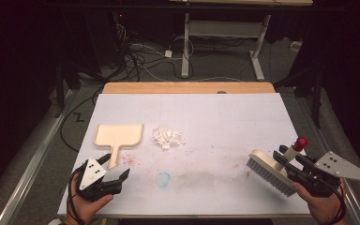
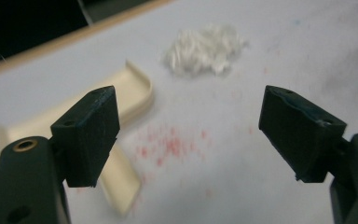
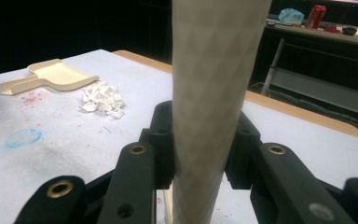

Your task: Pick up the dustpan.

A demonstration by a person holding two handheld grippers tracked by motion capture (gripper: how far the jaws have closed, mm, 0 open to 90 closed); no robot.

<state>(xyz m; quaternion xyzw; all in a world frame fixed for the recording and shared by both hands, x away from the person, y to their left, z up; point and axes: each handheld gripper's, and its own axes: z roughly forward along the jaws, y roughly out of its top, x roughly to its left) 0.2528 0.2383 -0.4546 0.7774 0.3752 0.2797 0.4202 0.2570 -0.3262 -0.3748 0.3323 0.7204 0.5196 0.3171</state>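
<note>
Beside paper scraps, seemingly empty dustpan.

A red can and a crumpled light-blue object are seen on a far desk. Cables are spread over the grey floor beside a white metal table frame.

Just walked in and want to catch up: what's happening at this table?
A person is setting up to sweep. The right gripper is shut on the handle of a brush, bristles on the white table. The left gripper, jaws open and holding nothing, sits by the handle of the cream dustpan. The pile of white scraps lies unswept beside the pan.
</note>
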